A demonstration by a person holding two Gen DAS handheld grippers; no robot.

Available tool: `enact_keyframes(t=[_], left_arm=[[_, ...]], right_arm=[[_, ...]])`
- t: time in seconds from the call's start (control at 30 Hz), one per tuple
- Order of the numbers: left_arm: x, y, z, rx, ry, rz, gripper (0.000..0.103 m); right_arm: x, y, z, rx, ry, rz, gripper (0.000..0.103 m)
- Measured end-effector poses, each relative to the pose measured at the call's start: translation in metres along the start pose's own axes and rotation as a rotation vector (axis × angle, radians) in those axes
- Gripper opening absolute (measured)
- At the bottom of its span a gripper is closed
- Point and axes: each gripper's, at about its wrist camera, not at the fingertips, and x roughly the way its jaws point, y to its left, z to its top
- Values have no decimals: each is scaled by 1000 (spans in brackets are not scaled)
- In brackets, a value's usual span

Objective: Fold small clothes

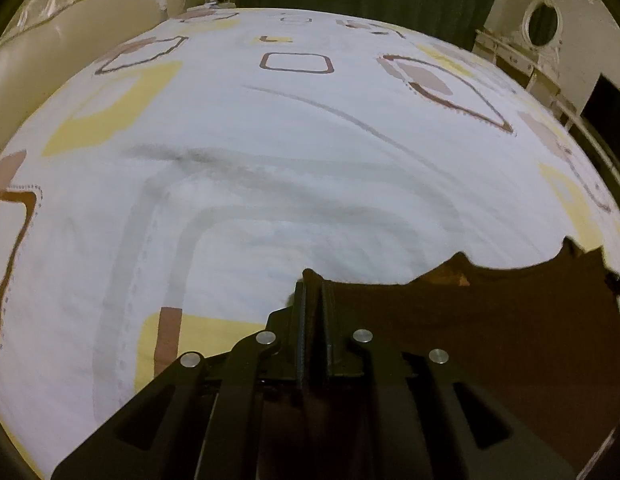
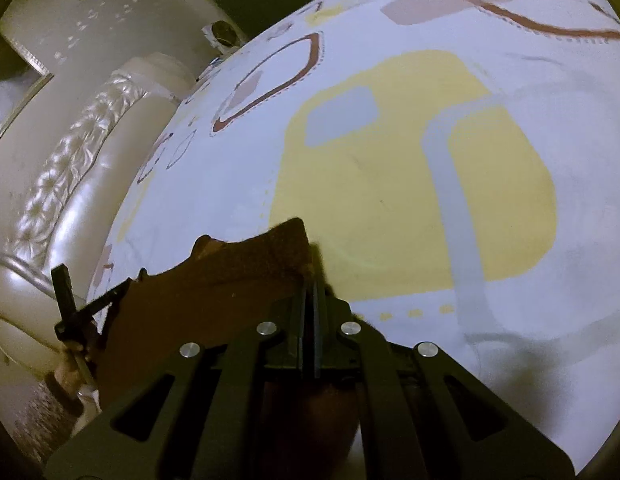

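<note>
We hold a small brown garment (image 1: 490,320) by its top edge, one corner in each tool, low over the near part of the bed. The left gripper (image 1: 313,280) and the right gripper (image 2: 309,276) are both clamped on the cloth. We judge the fold is being laid; next comes letting go cleanly. The patterned bedsheet (image 1: 270,128) lies smooth, a cream padded headboard (image 2: 70,184) to the left.

The garment (image 1: 490,320) lies on the bed (image 1: 270,120), stretched between my two tongs: my left tongs (image 1: 313,280) at its left corner, my right tongs (image 2: 308,276) at its right corner. The headboard (image 2: 90,200) runs along the bed's left edge.
</note>
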Motion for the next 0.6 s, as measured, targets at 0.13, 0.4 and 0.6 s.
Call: enact_keyframes(t=[0.13, 0.4, 0.6], left_arm=[[-14, 16, -1, -72, -20, -58, 17], [-66, 47, -51, -173, -9, -256, 64], [-100, 59, -111, -283, 17, -357, 73]], right_arm=[[-15, -3, -4, 53, 0, 19, 21], [-65, -5, -50, 95, 24, 93, 56], [-78, -21, -101, 231, 75, 176, 61]])
